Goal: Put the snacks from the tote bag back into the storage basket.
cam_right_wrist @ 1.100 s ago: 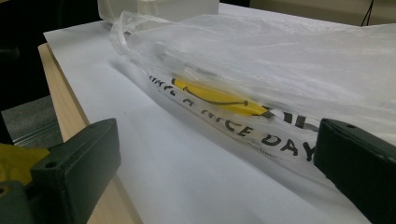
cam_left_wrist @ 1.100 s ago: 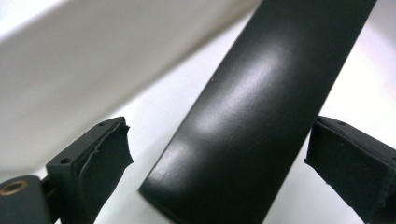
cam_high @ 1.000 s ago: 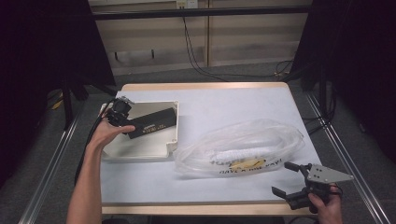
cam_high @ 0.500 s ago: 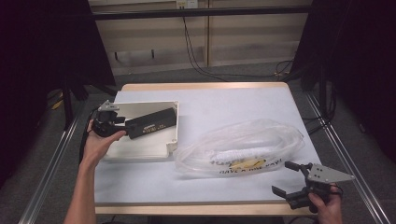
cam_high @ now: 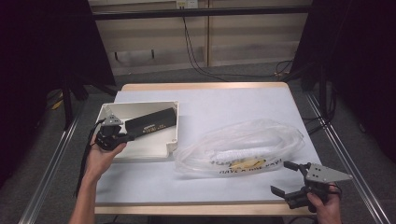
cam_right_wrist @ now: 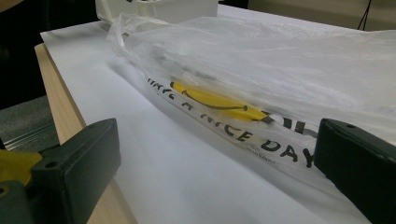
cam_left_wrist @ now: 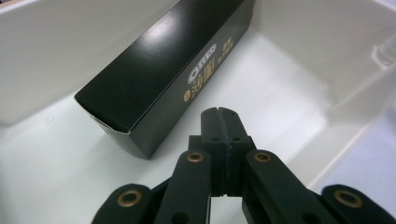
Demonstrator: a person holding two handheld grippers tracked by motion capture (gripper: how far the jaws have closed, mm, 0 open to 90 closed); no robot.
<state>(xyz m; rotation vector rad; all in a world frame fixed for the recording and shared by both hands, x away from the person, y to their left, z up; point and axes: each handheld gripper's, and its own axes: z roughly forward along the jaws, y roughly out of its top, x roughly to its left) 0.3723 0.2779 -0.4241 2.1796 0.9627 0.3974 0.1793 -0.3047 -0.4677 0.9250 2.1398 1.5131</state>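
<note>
while the left tool (cam_high: pixel 122 136) sits at the near-left end of the shallow white rectangular plastic tray (cam_high: pixel 161 151), its jaws are clenched together with nothing between them; they have just been closing. in the left gripper view the two black pads (cam_left_wrist: pixel 219 122) meet flush over the tray floor, just beside the long black glossy cardboard box with gold print (cam_left_wrist: pixel 161 70) but apart from it. that box lies flat inside the tray, running slantwise from the near-left part toward the far-right corner, one end near the left tool tip. person's left hand (cam_high: pixel 100 156) holds the tool from the near side of the tray, forearm coming in from below.

right of the tray, touching or almost touching its near-right corner, lies a crumpled clear plastic bag with black lettering and a yellow smiley mark (cam_high: pixel 240 147), flat on the white-covered surface (cam_high: pixel 224 102). something white and long shows through the bag, cannot tell what.

right tool (cam_high: pixel 286 177) is well to the right of the tray, at the near edge of the surface just past the bag's near-right end. its jaws stand wide, released, nothing between them; in the right gripper view the bag's printed edge (cam_right_wrist: pixel 261 135) lies ahead of the two jaws, not touched. person's right hand (cam_high: pixel 322 205) grips that tool from below.
</note>
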